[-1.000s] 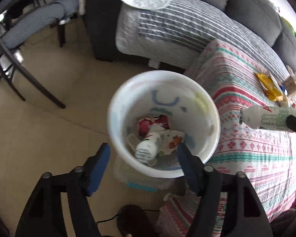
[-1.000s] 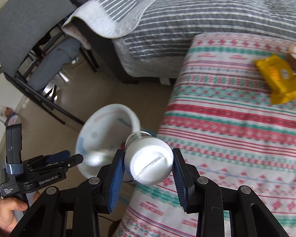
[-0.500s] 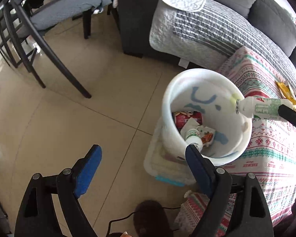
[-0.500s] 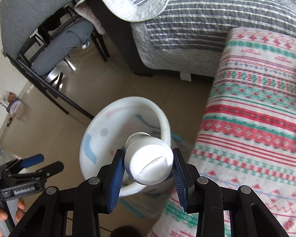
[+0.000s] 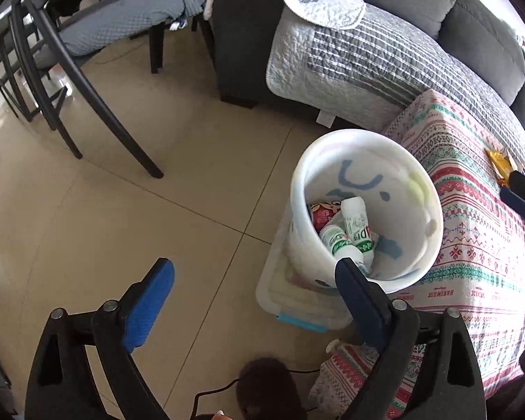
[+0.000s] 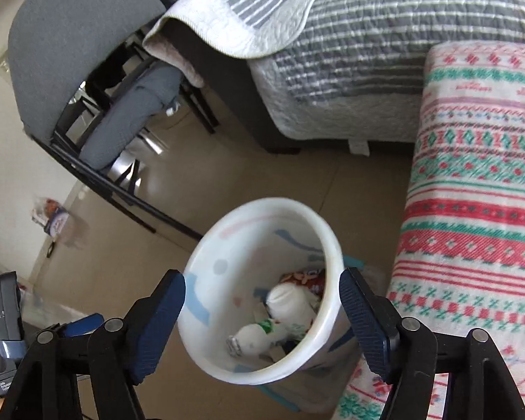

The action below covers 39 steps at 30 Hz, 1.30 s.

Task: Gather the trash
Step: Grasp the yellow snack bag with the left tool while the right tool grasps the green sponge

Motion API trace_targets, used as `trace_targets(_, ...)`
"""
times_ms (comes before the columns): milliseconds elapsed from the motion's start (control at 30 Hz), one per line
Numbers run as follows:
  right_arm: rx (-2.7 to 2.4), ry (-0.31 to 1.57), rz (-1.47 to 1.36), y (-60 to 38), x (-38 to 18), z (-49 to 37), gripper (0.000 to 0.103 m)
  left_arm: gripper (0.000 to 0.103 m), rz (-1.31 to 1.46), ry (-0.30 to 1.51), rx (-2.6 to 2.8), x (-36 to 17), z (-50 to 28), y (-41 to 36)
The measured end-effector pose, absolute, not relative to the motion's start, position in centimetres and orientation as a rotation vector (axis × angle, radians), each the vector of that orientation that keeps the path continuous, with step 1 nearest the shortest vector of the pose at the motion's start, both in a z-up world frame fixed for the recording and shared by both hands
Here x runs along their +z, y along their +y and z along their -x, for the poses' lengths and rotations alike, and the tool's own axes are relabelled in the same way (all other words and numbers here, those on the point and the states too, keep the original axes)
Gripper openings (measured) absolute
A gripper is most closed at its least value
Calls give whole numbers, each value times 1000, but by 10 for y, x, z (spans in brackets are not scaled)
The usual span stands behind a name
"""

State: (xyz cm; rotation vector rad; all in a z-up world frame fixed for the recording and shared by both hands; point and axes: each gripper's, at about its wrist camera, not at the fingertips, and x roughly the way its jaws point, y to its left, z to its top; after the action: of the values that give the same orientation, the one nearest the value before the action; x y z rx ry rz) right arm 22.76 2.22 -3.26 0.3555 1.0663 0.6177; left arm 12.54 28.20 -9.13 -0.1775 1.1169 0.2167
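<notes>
1. Releasing over the white bin (image 6: 262, 204): keep the right gripper (image 6: 259, 276) as shown, jaws just opened wide and nothing between the pads, poised above the rim rather than pressed on it.
2. Check the drop before leaving: look for the white bottle (image 5: 355, 217) lying inside the bin, leaning across a second bottle (image 5: 336, 241) and just beside a red wrapper (image 5: 316, 211), all well below the rim. Nothing seen hanging over the edge, so probably no need to push anything down.
3. Keep the left gripper (image 5: 253, 262) clear too: jaws just widened further, empty, hanging over the floor next to the bin. Cannot tell whether its right finger touches the near wall or only overlaps it in the left wrist view, so draw it back a little to be safe.
4. Lift the right gripper straight up before swinging it sideways. Judging by looks, a light bin perched on a clear box (image 5: 297, 301), so likely to tip if clipped at the rim.
5. Head next for the yellow wrapper (image 5: 498, 164) on the patterned tablecloth (image 6: 472, 210). Probably thin and slippery: pinch an edge rather than pressing it flat, and avoid snagging the cloth.
</notes>
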Motion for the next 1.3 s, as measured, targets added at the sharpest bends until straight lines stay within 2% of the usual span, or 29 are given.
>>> trace_targets(400,360,994,-249,-63,5,-214,102,103,119,1105,122,-75,-144,217)
trace_targets(933,79,961,-175,-207,37,-211,103,103,81,1118,7,-64,-195,112)
trace_targets(1300,-142,992,-369,-326,31,-212,103,103,93,1103,-84,-69,-251,40)
